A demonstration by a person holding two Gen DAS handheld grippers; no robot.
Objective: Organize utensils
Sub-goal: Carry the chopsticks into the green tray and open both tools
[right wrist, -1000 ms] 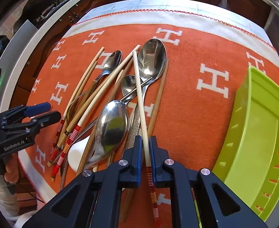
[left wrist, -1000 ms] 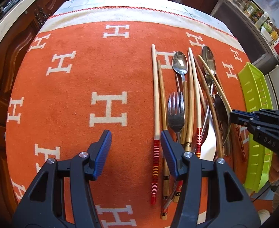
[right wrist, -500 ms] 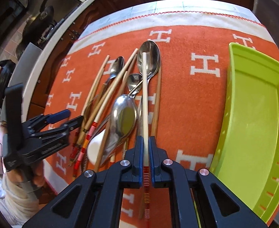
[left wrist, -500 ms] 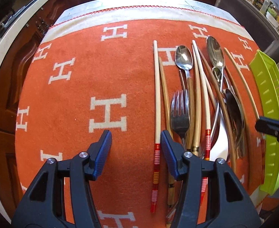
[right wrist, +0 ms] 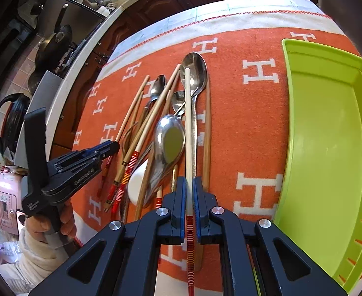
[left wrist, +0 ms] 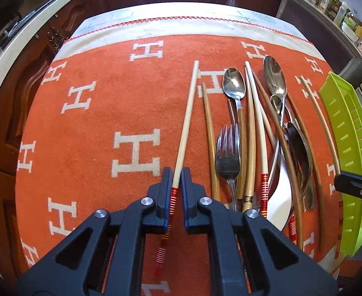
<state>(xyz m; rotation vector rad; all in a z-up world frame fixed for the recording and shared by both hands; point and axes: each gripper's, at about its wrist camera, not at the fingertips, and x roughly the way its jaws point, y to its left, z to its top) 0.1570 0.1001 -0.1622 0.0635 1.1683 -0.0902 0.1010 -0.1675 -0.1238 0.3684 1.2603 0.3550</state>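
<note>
My left gripper (left wrist: 176, 172) is closing its jaws on a pale chopstick (left wrist: 187, 118) with a red-striped end, and the pads touch both of its sides. This chopstick lies at the left edge of the utensil pile on the orange cloth (left wrist: 87, 148). My right gripper (right wrist: 188, 180) is shut on a second pale, red-striped chopstick (right wrist: 187, 123) and holds it over the pile, pointing away from me. The pile holds a fork (left wrist: 227, 157), several metal spoons (right wrist: 169, 143), a white spoon (left wrist: 282, 204) and several more chopsticks. A lime green tray (right wrist: 328, 148) lies to the right of the pile.
In the right wrist view a hand (right wrist: 45, 224) in a cream sleeve holds the left gripper (right wrist: 107, 148) at the pile's left. The cloth's white border (left wrist: 181, 27) marks the table's far edge. Dark cabinets, pans and a kettle (right wrist: 8, 123) stand beyond the table.
The left jaws have gone from wide apart to closed around the leftmost chopstick. The right gripper has carried its chopstick up off the pile and swung it straight, nearer the green tray.
</note>
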